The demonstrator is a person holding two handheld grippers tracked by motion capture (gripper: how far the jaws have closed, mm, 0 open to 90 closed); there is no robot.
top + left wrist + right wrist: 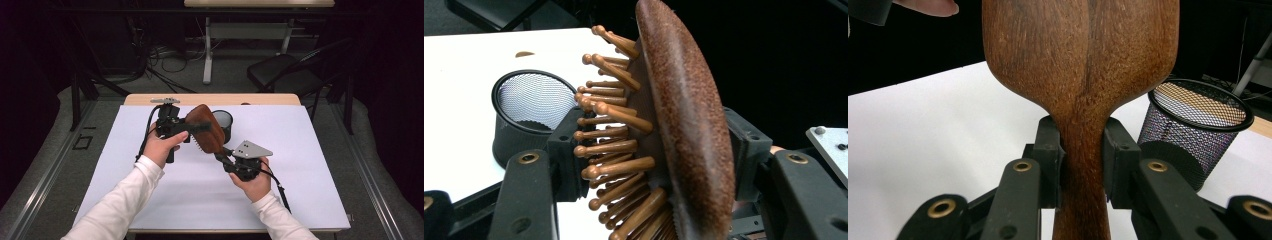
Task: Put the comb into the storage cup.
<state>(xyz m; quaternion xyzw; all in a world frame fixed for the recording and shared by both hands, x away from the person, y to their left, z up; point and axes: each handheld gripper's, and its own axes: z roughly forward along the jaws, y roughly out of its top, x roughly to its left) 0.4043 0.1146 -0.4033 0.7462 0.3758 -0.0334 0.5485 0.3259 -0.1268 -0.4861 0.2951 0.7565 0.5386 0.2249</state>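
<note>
The brown wooden paddle hairbrush, frame centre, looks stiff and light; right gripper clenches its narrow handle; left gripper squeezes its springy-pinned head.

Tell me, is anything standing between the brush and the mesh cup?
Nothing visible does. The brush is held above the table by both grippers, right beside the mesh cup, whose open mouth shows nothing across it.

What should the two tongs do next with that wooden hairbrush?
Probably the left tongs should finish clamping the hairbrush head, since the right tongs already grip its handle and the mesh cup stands close by.
</note>
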